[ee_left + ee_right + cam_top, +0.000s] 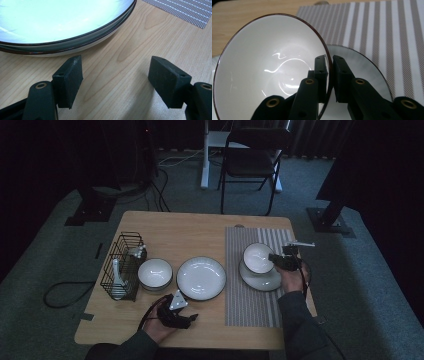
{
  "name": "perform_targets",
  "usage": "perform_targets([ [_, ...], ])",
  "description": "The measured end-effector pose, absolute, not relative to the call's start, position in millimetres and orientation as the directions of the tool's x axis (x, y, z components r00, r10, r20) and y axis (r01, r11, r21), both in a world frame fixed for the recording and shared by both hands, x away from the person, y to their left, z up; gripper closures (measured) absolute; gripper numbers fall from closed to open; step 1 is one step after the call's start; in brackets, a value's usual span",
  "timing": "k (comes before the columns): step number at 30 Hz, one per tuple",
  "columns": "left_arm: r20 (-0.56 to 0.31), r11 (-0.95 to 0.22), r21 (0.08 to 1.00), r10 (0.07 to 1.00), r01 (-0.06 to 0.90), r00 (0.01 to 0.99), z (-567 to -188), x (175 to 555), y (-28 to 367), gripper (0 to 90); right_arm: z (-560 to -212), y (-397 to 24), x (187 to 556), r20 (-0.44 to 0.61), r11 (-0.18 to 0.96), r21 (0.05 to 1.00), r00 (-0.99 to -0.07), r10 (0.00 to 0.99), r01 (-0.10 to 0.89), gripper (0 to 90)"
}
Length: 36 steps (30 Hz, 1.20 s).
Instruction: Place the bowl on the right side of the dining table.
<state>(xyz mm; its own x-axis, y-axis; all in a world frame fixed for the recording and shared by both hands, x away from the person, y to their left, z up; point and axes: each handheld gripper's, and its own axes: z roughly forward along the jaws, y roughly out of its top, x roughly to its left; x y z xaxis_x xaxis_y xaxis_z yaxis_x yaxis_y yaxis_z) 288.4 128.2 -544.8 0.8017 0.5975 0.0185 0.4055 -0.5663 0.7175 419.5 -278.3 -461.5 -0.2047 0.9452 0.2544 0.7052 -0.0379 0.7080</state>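
Nearest the person, the left gripper (pixel 186 314) rested low on the wooden table (pixel 165 232), its jaws spread wide with nothing between them, aimed at the large plate (pixel 201 278) just beyond. The right hand (pixel 291 279) reached out over the striped mat (pixel 250 307), its forearm angled inward. The right gripper (pixel 330 72) was pinched narrow on the rim of a bowl (pixel 269 67), one pad inside and one outside. The bowl hung tilted over the saucer (pixel 261 277) on the mat; whether it touched could not be told. The setting looked partly laid, since a second bowl (pixel 155 272) and the large plate sat off the mat. Farther left stood a wire rack (pixel 122 265).
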Motion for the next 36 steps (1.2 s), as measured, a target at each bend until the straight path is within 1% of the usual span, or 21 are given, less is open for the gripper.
perform_targets([
  [8,0.018,-0.567,0.718,0.597,0.405,0.802,-545,288,128,28.5,-478,-295,412,0.248,-0.053,0.68,-0.162,0.955,0.731,82.8],
  [19,0.018,-0.566,0.718,0.598,0.405,0.802,-545,288,128,28.5,-493,-304,405,0.255,-0.066,0.652,-0.137,0.957,0.756,82.9],
  [36,0.017,-0.566,0.718,0.596,0.405,0.803,-545,289,128,28.4,-495,-304,413,0.269,-0.083,0.638,-0.121,0.956,0.766,82.2],
])
